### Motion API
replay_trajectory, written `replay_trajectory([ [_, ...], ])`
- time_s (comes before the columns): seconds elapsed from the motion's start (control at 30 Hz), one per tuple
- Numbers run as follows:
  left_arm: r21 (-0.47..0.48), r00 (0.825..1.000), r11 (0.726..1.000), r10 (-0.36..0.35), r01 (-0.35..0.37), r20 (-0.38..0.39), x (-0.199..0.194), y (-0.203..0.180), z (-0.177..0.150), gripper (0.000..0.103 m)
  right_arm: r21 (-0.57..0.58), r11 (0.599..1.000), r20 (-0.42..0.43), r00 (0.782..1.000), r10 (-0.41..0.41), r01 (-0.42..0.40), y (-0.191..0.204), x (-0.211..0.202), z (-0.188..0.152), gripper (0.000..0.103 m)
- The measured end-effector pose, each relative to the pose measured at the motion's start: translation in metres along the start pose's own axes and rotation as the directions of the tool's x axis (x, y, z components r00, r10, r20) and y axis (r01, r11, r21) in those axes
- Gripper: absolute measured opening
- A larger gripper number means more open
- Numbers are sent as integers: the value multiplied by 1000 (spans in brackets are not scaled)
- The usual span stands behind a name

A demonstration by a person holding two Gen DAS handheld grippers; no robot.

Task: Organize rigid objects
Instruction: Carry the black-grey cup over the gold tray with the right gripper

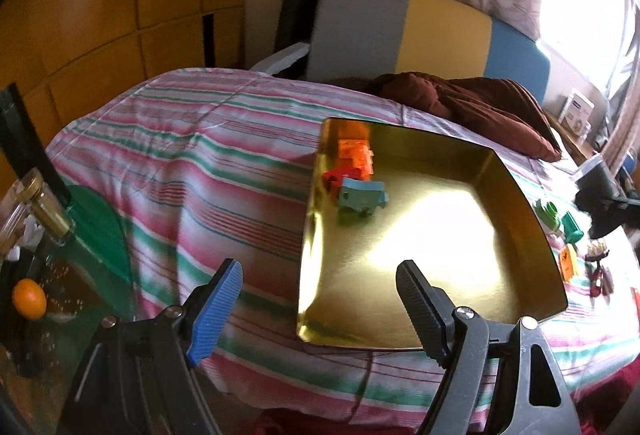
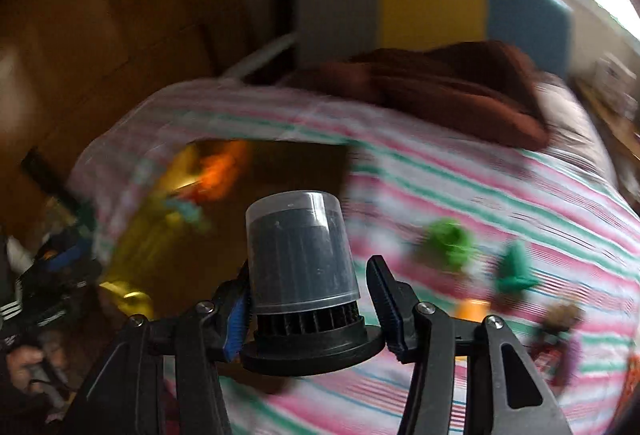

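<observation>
While the right gripper (image 2: 310, 309) carries a black cylinder with a clear cap (image 2: 300, 259) between its jaws — it looks pinched at the flanged base, though the right finger's contact is hard to judge through the blur — the gold tray (image 2: 256, 171) lies ahead and to its left on the striped bedspread (image 2: 480, 187). A good placement means swinging left over the rim, lowering the flange flat onto bare tray floor away from the orange, red and blue blocks (image 1: 356, 179), and releasing only once it sits upright. The left gripper (image 1: 320, 301) hovers wide and empty just before the tray's near corner.
</observation>
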State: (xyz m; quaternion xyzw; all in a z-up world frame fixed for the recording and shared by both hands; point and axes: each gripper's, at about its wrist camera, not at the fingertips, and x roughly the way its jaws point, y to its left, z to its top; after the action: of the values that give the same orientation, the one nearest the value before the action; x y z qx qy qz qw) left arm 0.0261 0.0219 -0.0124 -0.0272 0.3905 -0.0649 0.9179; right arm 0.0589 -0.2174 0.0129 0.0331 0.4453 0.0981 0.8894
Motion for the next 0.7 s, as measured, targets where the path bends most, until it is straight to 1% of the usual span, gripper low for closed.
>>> replay_trajectory([
  [0.1, -25, 1000, 1000, 19, -18, 4, -2, 12, -1, 80, -37, 997, -58, 996, 72, -74, 40, 30, 6, 54],
  [0.23, -51, 999, 998, 44, -43, 8, -5, 26, -1, 80, -57, 991, -143, 983, 113, -122, 81, 71, 10, 54],
  [0.33, -69, 999, 996, 54, -53, 9, -6, 36, -3, 80, -52, 992, -204, 974, 103, -115, 105, 105, 16, 54],
  [0.47, -88, 998, 994, 61, -60, 1, -5, 45, -6, 80, -16, 994, -257, 961, 99, -106, 121, 138, 24, 54],
  [0.63, -110, 998, 992, 58, -59, -14, -1, 53, -9, 80, -9, 998, -295, 953, 63, -69, 136, 165, 31, 54],
  [0.7, -114, 998, 992, 56, -58, -18, 1, 55, -10, 80, -9, 998, -302, 951, 58, -63, 138, 170, 35, 54],
])
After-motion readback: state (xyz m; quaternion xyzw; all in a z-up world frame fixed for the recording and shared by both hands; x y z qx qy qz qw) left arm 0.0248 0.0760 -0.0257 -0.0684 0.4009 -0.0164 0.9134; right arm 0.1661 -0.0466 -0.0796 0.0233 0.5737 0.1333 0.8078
